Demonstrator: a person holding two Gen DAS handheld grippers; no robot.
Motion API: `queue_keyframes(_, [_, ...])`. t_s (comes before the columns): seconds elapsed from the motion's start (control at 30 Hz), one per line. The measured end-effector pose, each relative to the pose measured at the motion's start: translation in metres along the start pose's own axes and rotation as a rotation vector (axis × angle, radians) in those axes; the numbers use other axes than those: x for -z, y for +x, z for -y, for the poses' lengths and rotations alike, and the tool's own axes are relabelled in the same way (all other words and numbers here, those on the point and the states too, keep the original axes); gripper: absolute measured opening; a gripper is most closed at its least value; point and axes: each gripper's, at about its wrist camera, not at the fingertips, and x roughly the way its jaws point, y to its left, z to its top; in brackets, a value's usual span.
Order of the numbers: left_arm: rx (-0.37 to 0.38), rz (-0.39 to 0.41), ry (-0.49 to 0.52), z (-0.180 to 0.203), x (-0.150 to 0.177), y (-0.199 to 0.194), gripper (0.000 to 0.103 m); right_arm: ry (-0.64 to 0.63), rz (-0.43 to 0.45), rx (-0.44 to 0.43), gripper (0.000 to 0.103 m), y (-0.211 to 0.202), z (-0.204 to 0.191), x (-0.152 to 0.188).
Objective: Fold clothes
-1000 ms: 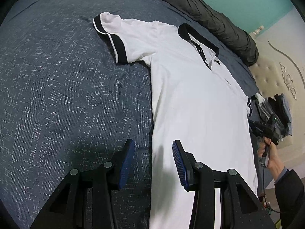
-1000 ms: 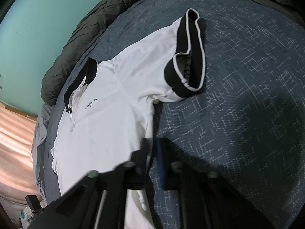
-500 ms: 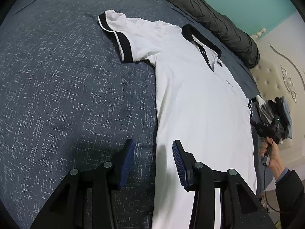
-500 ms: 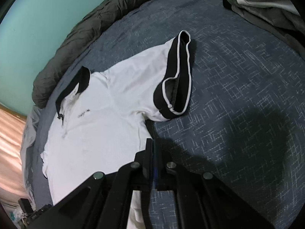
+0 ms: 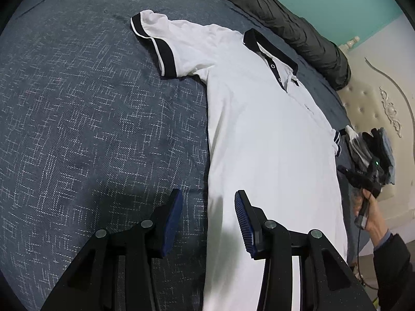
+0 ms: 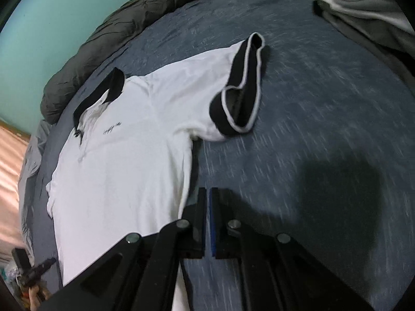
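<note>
White polo shirt [image 5: 264,140] flat on the bed [image 5: 90,119], ahead of both grippers. Left gripper [image 5: 207,207] spread, straddling the side edge. Right gripper [image 6: 208,199] pressed together, apparently empty. Advice: pinch both layers at the hem corners before lifting.

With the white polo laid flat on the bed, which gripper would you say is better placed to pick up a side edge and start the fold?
Probably the left gripper: its jaws stand open, straddling the polo shirt's side edge. The right gripper is shut just off its own edge.
</note>
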Motion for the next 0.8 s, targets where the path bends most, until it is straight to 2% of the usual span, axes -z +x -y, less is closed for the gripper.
queue_keyframes(0.17, [0.013, 0.013, 0.001, 0.003, 0.003, -0.007, 0.046, -0.063, -0.073, -0.034, 0.002, -0.011, -0.005, 0.038])
queue_keyframes(0.3, [0.024, 0.021, 0.003, 0.007, 0.007, -0.014, 0.046, -0.112, -0.114, -0.026, 0.002, -0.009, -0.013, 0.064])
queue_keyframes(0.53, [0.032, 0.040, 0.018, 0.015, 0.006, -0.028, 0.048, -0.148, -0.096, -0.124, 0.002, -0.015, -0.042, 0.082])
queue_keyframes(0.67, [0.038, 0.043, 0.018, 0.015, 0.007, -0.031, 0.048, -0.191, -0.076, -0.084, 0.002, -0.012, -0.059, 0.084])
queue_keyframes(0.73, [0.041, 0.043, 0.018, 0.015, 0.007, -0.032, 0.048, -0.172, -0.072, -0.098, 0.002, -0.013, -0.060, 0.087])
queue_keyframes(0.8, [0.040, 0.042, 0.017, 0.013, 0.007, -0.031, 0.048, -0.147, -0.070, -0.071, 0.002, -0.010, -0.055, 0.085])
